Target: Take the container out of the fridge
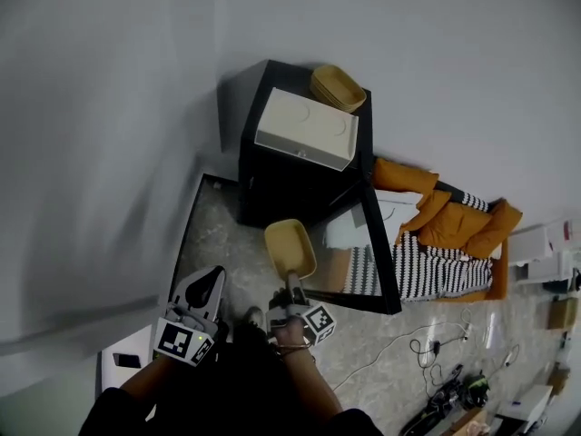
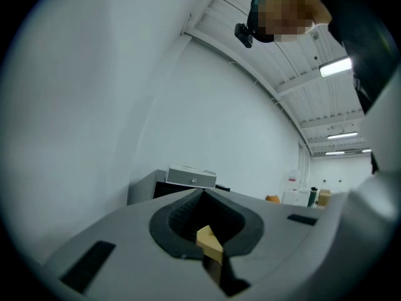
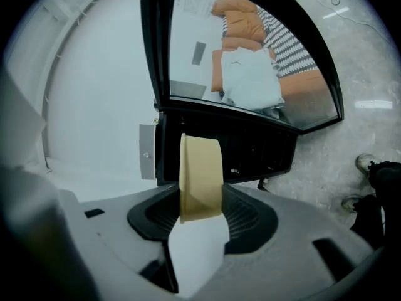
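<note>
Right gripper point(image 1: 292, 284) clamped on the tan container point(image 1: 289, 246); left gripper point(image 1: 209, 284) closed with nothing in it.
Container's near end sits between the right jaws, which stand partly apart. It is held clear of the black fridge point(image 1: 290, 184), beside the open fridge door point(image 1: 381, 271). Left jaw tips meet.

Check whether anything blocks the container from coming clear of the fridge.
Nothing visible does. The right gripper holds the container outside the fridge, beside its open door.
</note>
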Available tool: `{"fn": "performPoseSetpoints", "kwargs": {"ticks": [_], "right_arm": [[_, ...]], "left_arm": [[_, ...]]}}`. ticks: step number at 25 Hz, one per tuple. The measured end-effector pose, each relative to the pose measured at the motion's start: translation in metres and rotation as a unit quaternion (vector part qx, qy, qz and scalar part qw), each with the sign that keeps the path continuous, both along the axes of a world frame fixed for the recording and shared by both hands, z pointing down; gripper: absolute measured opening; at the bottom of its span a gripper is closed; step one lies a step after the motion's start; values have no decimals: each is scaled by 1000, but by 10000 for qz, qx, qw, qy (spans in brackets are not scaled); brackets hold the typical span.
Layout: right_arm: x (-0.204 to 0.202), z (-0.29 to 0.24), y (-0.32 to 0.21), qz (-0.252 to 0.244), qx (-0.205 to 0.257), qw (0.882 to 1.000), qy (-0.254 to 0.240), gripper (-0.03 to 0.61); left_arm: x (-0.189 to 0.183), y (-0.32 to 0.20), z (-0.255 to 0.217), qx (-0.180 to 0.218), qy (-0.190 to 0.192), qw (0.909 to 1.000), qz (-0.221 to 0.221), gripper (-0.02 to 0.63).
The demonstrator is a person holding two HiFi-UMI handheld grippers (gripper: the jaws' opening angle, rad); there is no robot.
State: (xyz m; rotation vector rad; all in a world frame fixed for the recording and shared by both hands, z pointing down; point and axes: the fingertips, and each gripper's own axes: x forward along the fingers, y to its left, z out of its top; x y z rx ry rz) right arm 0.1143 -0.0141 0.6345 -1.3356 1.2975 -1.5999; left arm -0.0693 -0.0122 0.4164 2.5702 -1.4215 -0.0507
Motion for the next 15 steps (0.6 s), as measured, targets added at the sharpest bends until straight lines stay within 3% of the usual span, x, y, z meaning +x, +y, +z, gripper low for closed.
{"fn": "performPoseSetpoints", "kwargs": {"ticks": [15], "right_arm": [[-25, -66, 63, -281, 149, 9995, 9, 187]], "left_arm": [[-26, 22, -3, 56, 129, 9999, -8, 5]]}}
